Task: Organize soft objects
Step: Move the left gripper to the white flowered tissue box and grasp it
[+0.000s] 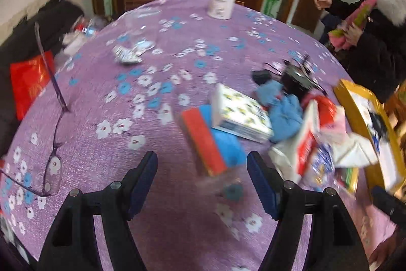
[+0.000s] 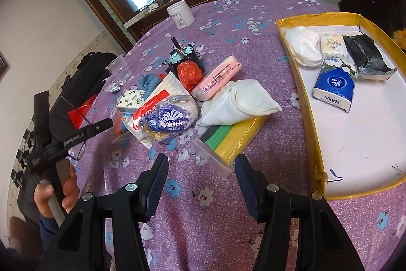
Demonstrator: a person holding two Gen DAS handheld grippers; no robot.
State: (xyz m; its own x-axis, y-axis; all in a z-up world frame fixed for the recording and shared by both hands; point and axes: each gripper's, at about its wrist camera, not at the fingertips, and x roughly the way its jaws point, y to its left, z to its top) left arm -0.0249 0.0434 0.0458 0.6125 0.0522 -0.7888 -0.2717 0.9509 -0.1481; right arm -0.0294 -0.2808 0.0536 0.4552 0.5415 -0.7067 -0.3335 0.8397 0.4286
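Note:
My left gripper (image 1: 202,159) is open above the purple flowered cloth, just short of a red and blue sponge (image 1: 206,141). Behind the sponge lie a patterned tissue box (image 1: 241,116) and a blue cloth (image 1: 284,108); this view is blurred. My right gripper (image 2: 201,164) is open with nothing pressed between its pads. Just ahead of it lies a clear bag of yellow and green cloths (image 2: 236,136). Beyond that sit a folded white towel (image 2: 238,103), a pink pack (image 2: 218,78) and a blue Vinda pack (image 2: 168,118). The yellow tray (image 2: 299,83) holds a white cloth (image 2: 303,47), tissue packs (image 2: 335,85) and a black packet (image 2: 365,55).
Eyeglasses (image 1: 50,144) lie at the table's left edge. A white jar (image 2: 180,13) stands at the far side, and a clear cup (image 2: 118,67) at the left. A hand (image 2: 58,189) holds the left gripper's handle. A person in a dark coat (image 1: 375,42) stands at the right.

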